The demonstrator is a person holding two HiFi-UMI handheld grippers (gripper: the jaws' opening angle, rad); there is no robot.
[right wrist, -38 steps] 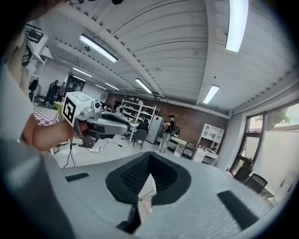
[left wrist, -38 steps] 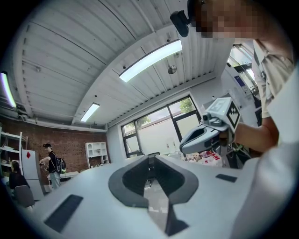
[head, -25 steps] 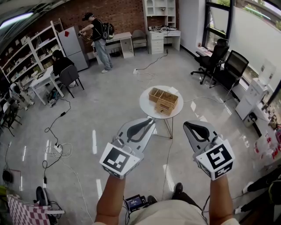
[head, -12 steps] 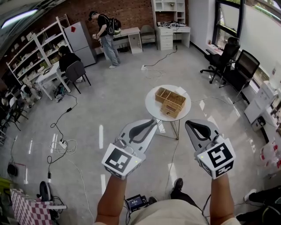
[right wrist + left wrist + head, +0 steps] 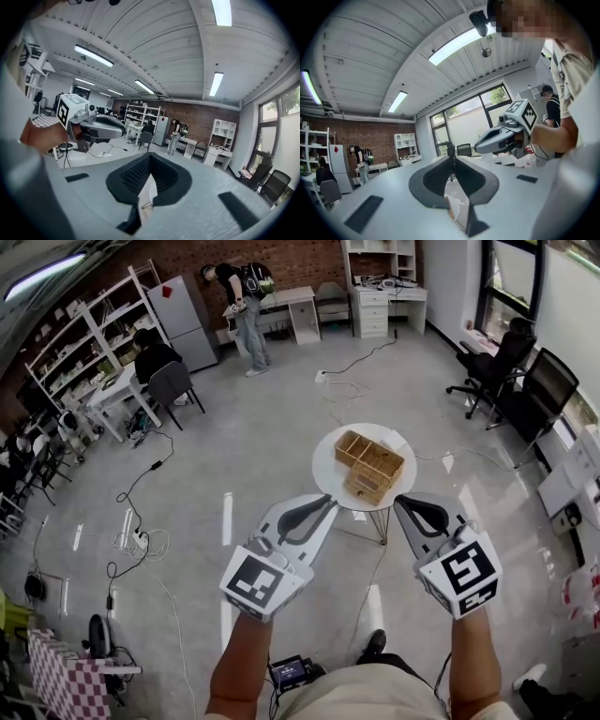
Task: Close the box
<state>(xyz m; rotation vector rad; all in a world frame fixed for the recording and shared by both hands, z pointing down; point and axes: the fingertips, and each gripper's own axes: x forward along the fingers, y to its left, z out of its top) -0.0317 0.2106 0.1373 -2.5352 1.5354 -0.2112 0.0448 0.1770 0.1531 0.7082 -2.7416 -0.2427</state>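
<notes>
Open wooden box sits on a small round table, at 12 o'clock from the person. Left gripper and right gripper seem short of the table's 6 o'clock rim, jaws together on both, holding nothing. Likely step: approach. Fold the lid gently, keeping the box from the rim. Bare floor around; cables at 9 o'clock, chairs at 2.
</notes>
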